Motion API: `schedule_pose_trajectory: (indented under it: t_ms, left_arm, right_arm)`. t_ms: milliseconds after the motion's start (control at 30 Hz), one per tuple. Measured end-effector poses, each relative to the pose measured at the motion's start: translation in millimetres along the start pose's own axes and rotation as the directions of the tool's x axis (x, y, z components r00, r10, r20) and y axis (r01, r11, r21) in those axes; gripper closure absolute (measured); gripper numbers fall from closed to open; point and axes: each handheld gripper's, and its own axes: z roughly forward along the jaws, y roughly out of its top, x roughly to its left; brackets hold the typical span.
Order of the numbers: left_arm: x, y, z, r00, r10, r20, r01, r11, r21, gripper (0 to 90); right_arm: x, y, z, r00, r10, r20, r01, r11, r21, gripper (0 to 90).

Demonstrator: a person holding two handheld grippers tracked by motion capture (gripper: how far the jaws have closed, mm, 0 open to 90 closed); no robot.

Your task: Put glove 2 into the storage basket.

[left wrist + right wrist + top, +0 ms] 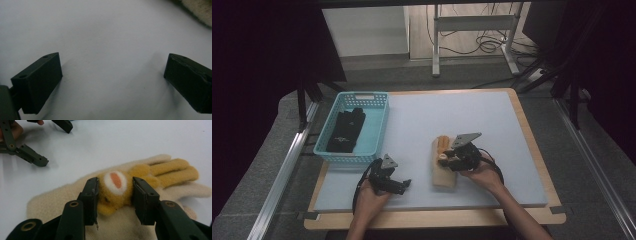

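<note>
Gripping looks like the step in hand: the right gripper (pixel 114 192) has its fingers (pixel 91 195) set either side of the raised yellow patch (pixel 115 188) on the glove (pixel 443 165), the pads touching the fuzz on both flanks. How hard they press I cannot tell, since the patch barely looks squashed, so this reads as a loose hold or a release rather than a firm pinch.

The left gripper (pixel 398 184) rests low on the desk (pixel 452 115) near the front edge, just beside the glove's cuff end, its fingers (pixel 37 82) wide with nothing between them.

If the aim is to move the glove to the basket (pixel 354 125), where dark gloves (pixel 347 131) already lie, the next move calls for a firmer bite that takes in the beige fabric under the patch, then a lift clear of the desk. A hold on the patch alone may slip.

The glove is soft, pale beige knit, lying flat in the middle of the desk, well apart from the basket. Its yellow patch carries a white oval with an orange centre, and yellow strips run along the glove's own digits.
</note>
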Motion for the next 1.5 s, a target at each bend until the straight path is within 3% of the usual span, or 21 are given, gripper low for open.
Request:
schedule_pose_trajectory:
  t_ms: [167, 300, 400, 533, 633, 900, 1100, 1233, 1300, 1367, 1500]
  left_arm:
    - [0.2, 0.0, 0.0, 1.0, 0.002, 0.0, -0.002, 1.0, 0.0, 2.0]
    - [0.0, 0.0, 0.0, 1.0, 0.0, 0.001, 0.0, 1.0, 0.0, 2.0]
    - [-0.1, 0.0, 0.0, 1.0, -0.001, 0.001, 0.001, 1.0, 0.0, 1.9]
    - [-0.1, 0.0, 0.0, 1.0, -0.001, 0.001, 0.001, 1.0, 0.0, 2.0]
    - [-0.1, 0.0, 0.1, 1.0, -0.001, 0.001, 0.001, 1.0, 0.0, 2.0]
    - [-0.1, 0.0, 0.0, 1.0, -0.001, 0.0, 0.001, 1.0, 0.0, 2.0]
    - [-0.1, 0.0, 0.0, 1.0, -0.001, 0.001, 0.001, 1.0, 0.0, 2.0]
    - [-0.1, -0.1, 0.0, 1.0, -0.001, 0.0, 0.001, 1.0, -0.001, 2.0]
    - [-0.1, -0.1, 0.0, 1.0, -0.001, 0.001, 0.001, 1.0, -0.001, 2.0]
    - [0.0, -0.1, 0.0, 1.0, -0.001, 0.001, 0.001, 1.0, 0.0, 2.0]
    - [0.2, 0.0, -0.2, 1.0, 0.002, 0.001, -0.002, 1.0, 0.003, 2.0]
  right_arm:
    - [-3.6, 6.0, -10.2, 0.9997, 0.009, 0.021, -0.009, 1.0, -0.03, 46.4]
    - [-15.9, 3.4, -30.2, 0.9959, 0.06, 0.068, -0.056, 0.997, -0.056, 46.8]
    - [-24.2, -8.0, -41.7, 0.9895, 0.082, 0.119, -0.077, 0.996, -0.04, 54.4]
    - [-26.7, -24.2, -47.0, 0.9846, 0.122, 0.125, -0.12, 0.993, -0.021, 70.8]
    - [-24.7, -34.1, -44.7, 0.9852, 0.133, 0.108, -0.133, 0.991, -0.007, 77.7]
    - [-20.2, -42.0, -35.7, 0.9846, 0.141, 0.103, -0.14, 0.99, -0.018, 77.6]
    - [-32.4, -24.4, -31.9, 0.9765, 0.162, 0.142, -0.156, 0.986, -0.053, 68.1]
    - [-44.3, -17.3, -11.6, 0.9772, 0.162, 0.138, -0.163, 0.987, -0.002, 62.5]
    - [-48.6, -18.8, -2.5, 0.9789, 0.167, 0.118, -0.169, 0.986, 0.011, 68.2]
    - [-50.4, -21.0, 2.0, 0.9794, 0.178, 0.095, -0.182, 0.983, 0.026, 82.9]
    - [-41.9, -18.9, -5.0, 0.981, 0.152, 0.12, -0.155, 0.988, 0.012, 86.0]
